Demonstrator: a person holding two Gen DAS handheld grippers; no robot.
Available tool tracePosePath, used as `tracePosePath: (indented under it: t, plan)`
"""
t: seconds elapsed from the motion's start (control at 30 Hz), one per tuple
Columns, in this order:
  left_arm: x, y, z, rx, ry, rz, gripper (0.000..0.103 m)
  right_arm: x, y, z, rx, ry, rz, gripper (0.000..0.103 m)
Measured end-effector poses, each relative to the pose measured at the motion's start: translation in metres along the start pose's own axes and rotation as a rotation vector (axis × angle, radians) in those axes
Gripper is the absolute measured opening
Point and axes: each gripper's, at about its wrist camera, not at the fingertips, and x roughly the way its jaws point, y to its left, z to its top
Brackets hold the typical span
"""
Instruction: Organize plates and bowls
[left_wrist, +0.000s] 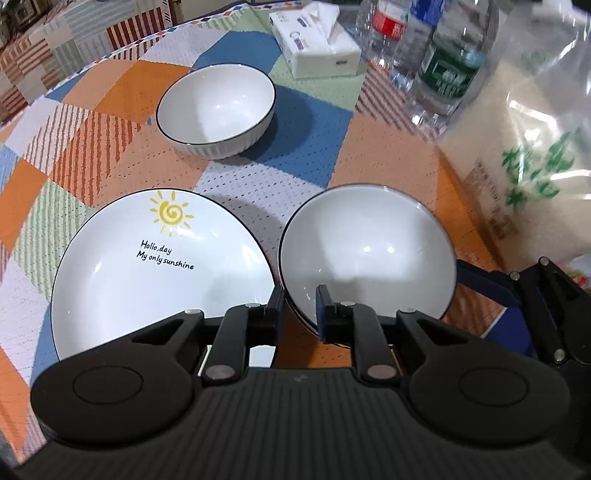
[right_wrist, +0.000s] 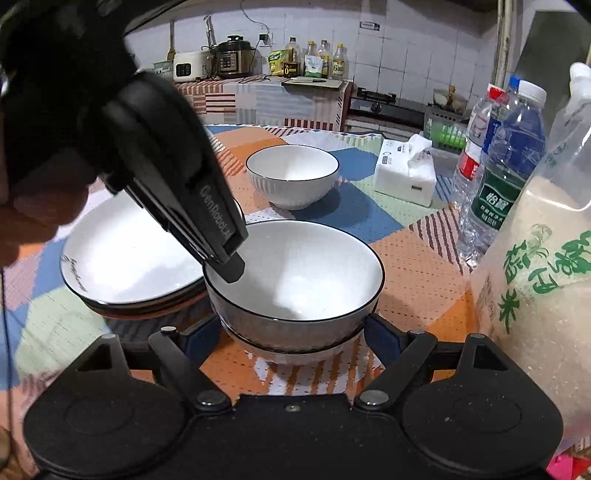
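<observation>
Here, the sunshine plate (left_wrist: 155, 273) sits at left on the worktop (left_wrist: 388, 147). The left gripper (left_wrist: 299, 306) pinches the near bowl (left_wrist: 369, 251) rim in narrowed jaws; the right gripper (right_wrist: 291, 334) spreads wide, straddling it untouched. Tilted, the bowl may slip and clip the plate.

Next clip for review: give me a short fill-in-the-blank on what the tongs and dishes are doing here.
1. The plate carries a yellow ___ drawing above its lettering.
2. The left tongs straddle the ___ of the near bowl, one finger inside and one outside.
3. The right tongs stand ___ on either side of that bowl.

Missing words: sun; rim; open
</observation>
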Motion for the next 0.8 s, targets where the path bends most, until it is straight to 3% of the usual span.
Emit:
tracePosePath:
  t: [0.1,0.37,0.47,0.67,0.8]
  plan:
    - [-0.015,0.012,0.003,-0.026,-0.035,-0.052,0.018,-0.012,-0.002,0.008,0.002,-0.019,0.018,0.087]
    - [-0.053,0.052,0.024,-0.091,-0.099,-0.073,0.020,-0.021,-0.021,0.058,0.073,-0.012,0.085,0.087]
    - [-0.061,0.072,0.034,-0.125,-0.122,-0.058,0.021,-0.010,-0.032,0.083,0.131,0.022,0.132,0.087]
    - [-0.057,0.111,0.055,-0.180,-0.157,-0.054,0.021,0.025,-0.052,0.128,0.197,0.089,0.183,0.076]
    - [-0.046,0.128,0.066,-0.209,-0.180,-0.062,0.021,0.063,-0.065,0.152,0.286,0.182,0.215,0.068]
